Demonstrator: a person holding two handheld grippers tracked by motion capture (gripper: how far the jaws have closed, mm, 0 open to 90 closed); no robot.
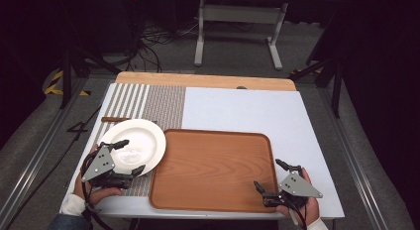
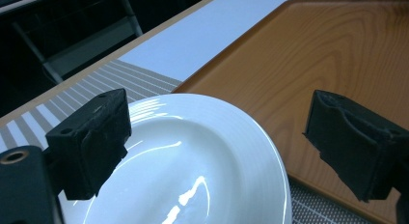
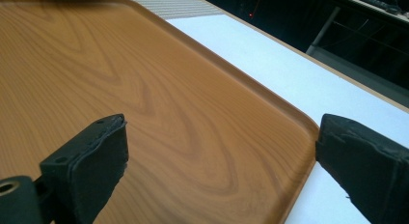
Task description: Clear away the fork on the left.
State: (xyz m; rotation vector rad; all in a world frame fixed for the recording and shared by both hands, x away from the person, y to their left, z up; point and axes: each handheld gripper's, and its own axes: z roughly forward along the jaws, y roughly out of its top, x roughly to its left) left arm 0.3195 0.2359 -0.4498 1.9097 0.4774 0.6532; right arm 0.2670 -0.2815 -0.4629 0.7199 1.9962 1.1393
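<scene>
Left claw [image 1: 130,156] hangs wide open and empty, its jaws straddling the near rim of the round, glossy white plate [image 1: 141,141] on the striped mat [image 1: 163,105]. Right claw [image 1: 270,174] gapes empty too, spanning the near right corner of the smooth, rounded wood-grain tray [image 1: 213,168] on the white counter [image 1: 247,111]

Setting is looking like a lab or recording studio: black curtains are enclosing the space, cables [image 1: 148,39] are lying tangled on the grey floor at far left, tripod legs [image 1: 74,61] and a metal bench frame [image 1: 240,29] are standing beyond the table [image 1: 247,111].
</scene>
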